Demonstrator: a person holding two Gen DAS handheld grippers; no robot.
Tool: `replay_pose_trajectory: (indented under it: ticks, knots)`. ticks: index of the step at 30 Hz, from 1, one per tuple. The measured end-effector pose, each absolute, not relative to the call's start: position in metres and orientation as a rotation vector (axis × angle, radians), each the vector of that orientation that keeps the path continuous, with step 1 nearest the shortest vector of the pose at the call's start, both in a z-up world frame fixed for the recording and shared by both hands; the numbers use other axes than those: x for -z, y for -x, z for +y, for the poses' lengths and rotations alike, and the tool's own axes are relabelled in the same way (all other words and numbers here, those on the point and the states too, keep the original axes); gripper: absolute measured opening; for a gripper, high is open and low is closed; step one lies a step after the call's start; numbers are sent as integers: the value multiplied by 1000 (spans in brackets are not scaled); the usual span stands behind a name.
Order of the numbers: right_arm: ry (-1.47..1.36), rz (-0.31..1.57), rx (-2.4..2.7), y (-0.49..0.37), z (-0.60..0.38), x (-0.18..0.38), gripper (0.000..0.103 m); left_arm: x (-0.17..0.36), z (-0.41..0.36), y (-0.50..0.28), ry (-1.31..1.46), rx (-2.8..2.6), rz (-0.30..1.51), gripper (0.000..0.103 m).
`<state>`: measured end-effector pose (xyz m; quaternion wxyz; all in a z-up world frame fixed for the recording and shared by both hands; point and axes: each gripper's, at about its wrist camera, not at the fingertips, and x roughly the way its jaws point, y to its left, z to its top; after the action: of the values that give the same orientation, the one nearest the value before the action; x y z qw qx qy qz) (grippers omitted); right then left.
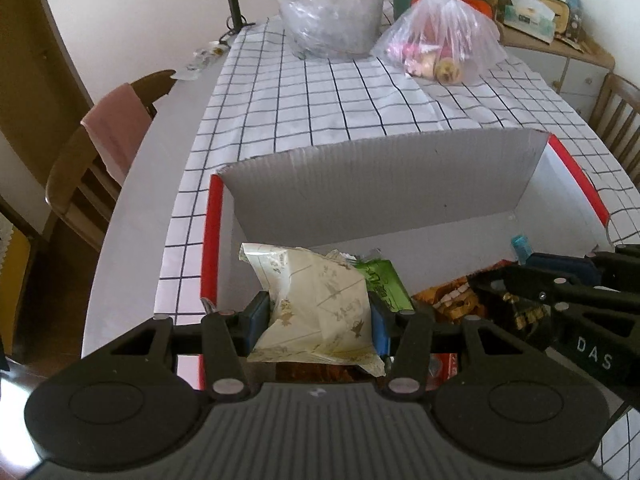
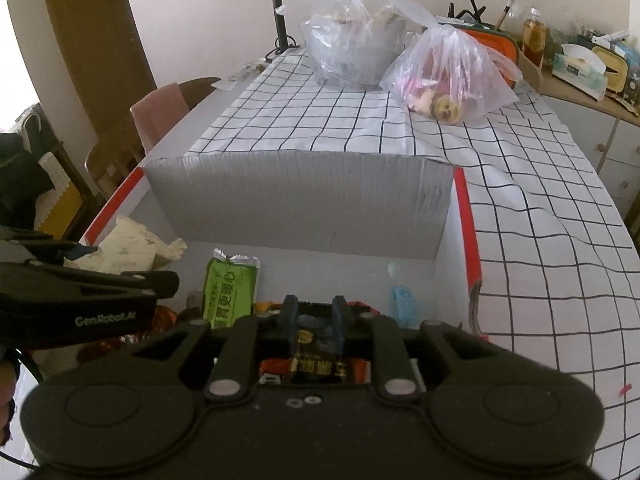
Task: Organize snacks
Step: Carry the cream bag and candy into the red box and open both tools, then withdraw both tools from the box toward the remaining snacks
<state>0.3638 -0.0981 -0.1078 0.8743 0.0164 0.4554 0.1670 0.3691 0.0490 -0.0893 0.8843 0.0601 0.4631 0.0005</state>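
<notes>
Left jaws: left gripper (image 1: 318,314) clamped on cream packet (image 1: 316,304), long axis running near-to-far.
Right jaws: right gripper (image 2: 314,316) slightly apart astride dark snack packet (image 2: 320,360).
Place: both inside red-edged box (image 2: 468,240).

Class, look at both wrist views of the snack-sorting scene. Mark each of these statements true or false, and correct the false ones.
1. The left gripper grips a cream packet. True.
2. The box is empty. False: it holds several snacks, among them a green packet.
3. Two plastic bags stand on the checked cloth beyond the box. True.
4. The right gripper reaches toward the lamp. False: its fingers are down in the box, astride a dark packet.
5. The box's side edges are blue. False: they are red.
</notes>
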Motion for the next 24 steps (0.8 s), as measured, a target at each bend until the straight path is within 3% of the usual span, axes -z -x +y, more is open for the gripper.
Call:
replay_pose_trajectory:
  ticks: [5, 8, 18, 24]
  knots:
    - [-38, 949, -349, -358, -100, 106, 25, 90, 47, -367, -122, 14, 971, 51]
    - [-39, 943, -348, -353, -102, 103, 29, 87, 47, -364, -109, 15, 964, 60]
    - [-53, 899, -350, -325, -112, 78, 41, 66, 45, -338, -77, 20, 908, 62]
    - [-57, 846, -361, -299, -118, 56, 57, 46, 41, -313, -70, 23, 860, 63]
